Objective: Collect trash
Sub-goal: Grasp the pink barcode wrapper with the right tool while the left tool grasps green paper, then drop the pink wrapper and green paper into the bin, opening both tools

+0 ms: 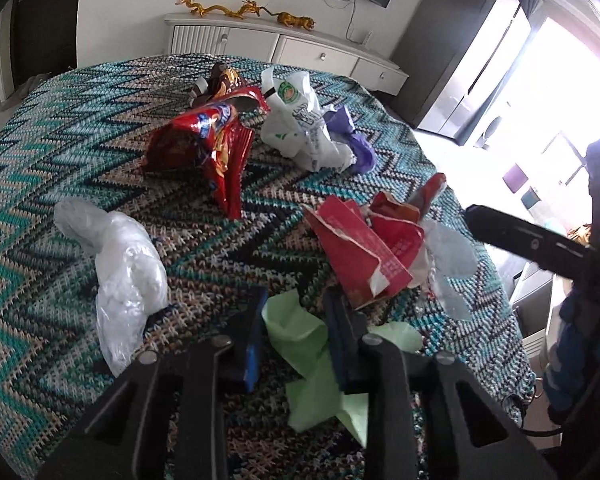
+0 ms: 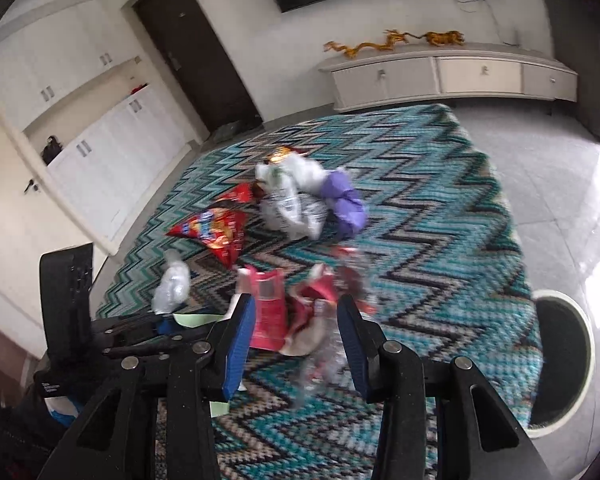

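Note:
On the zigzag-knit tablecloth [image 1: 60, 160] lies scattered trash. My left gripper [image 1: 296, 332] is shut on a crumpled pale green wrapper [image 1: 300, 364] near the front edge. A torn red carton [image 1: 360, 248] with clear plastic [image 1: 448, 256] lies just beyond it. In the blurred right wrist view, my right gripper [image 2: 296, 340] stands open over that red carton [image 2: 268, 312], its blue pads on either side and apart from it. One finger [image 1: 520, 236] of the right gripper shows at the right of the left wrist view. The left gripper [image 2: 168, 326] shows low on the left.
Further back lie a red chip bag [image 1: 204, 140], a white printed bag [image 1: 300, 128], a purple wrapper [image 1: 356, 140], a brown packet [image 1: 220, 80] and a clear plastic bag [image 1: 124, 276]. A round white-rimmed bin [image 2: 560, 297] stands on the floor beside the table's right edge.

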Available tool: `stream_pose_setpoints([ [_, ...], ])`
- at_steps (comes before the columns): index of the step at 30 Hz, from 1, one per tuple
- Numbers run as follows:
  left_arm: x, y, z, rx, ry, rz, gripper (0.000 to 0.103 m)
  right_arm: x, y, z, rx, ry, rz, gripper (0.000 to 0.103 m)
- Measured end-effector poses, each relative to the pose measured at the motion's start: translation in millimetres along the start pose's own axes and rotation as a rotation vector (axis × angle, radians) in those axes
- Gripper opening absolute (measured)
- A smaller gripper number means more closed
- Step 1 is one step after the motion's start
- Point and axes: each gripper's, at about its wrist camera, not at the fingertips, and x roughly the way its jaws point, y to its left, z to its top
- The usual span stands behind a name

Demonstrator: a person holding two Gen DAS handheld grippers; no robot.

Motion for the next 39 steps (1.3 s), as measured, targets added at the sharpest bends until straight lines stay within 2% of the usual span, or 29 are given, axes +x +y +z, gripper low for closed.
stream_pose_setpoints([
  [5, -8, 6, -4, -0.017, -0.015, -0.039, 0.013, 26, 28, 4, -0.07, 0.056, 0.054, 0.04],
  [9, -20, 11, -8, -0.027, -0.04, -0.043, 0.001, 51, 35, 2, -0.082, 0.113, 0.039, 0.04],
  [12, -26, 18, -9, -0.051, -0.052, -0.051, 0.001, 64, 37, -1, -0.083, 0.146, 0.02, 0.039],
  [16, -31, 22, -12, -0.069, -0.061, -0.059, 0.001, 74, 37, -6, -0.078, 0.168, 0.01, 0.012],
  [17, -33, 22, -13, -0.072, -0.067, -0.063, 0.001, 73, 37, -7, -0.079, 0.166, 0.01, 0.011],
  [27, -68, 17, -13, -0.075, -0.148, -0.058, 0.0, 31, 51, -7, -0.088, 0.053, 0.085, 0.008],
  [39, -114, -9, 1, -0.036, -0.233, -0.044, 0.0, -53, 30, -18, -0.021, -0.111, 0.067, 0.008],
])
